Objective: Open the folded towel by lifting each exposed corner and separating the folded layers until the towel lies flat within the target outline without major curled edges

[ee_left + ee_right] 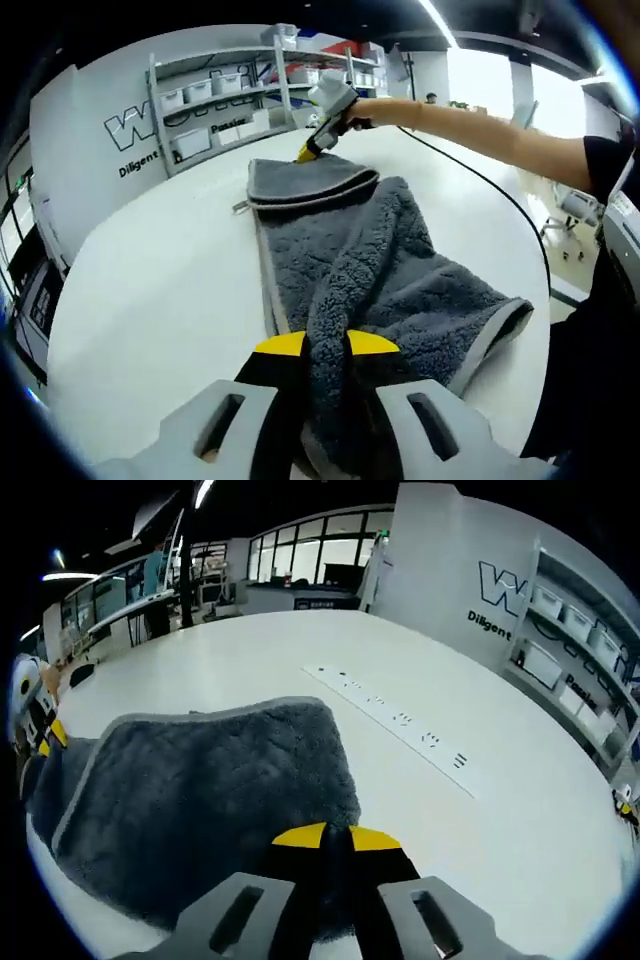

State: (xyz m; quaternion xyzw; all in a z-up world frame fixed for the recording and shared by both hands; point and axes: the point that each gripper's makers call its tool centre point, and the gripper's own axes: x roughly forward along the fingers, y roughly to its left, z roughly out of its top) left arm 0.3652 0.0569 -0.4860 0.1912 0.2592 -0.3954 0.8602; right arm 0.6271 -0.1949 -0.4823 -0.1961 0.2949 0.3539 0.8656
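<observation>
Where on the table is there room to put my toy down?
The white table is bare between the gray towel and the wall shelves. It is crowded where the left gripper and right gripper pinch the towel.

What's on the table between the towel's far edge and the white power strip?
Nothing: in the right gripper view, bare white table separates the gray towel from the power strip.
</observation>
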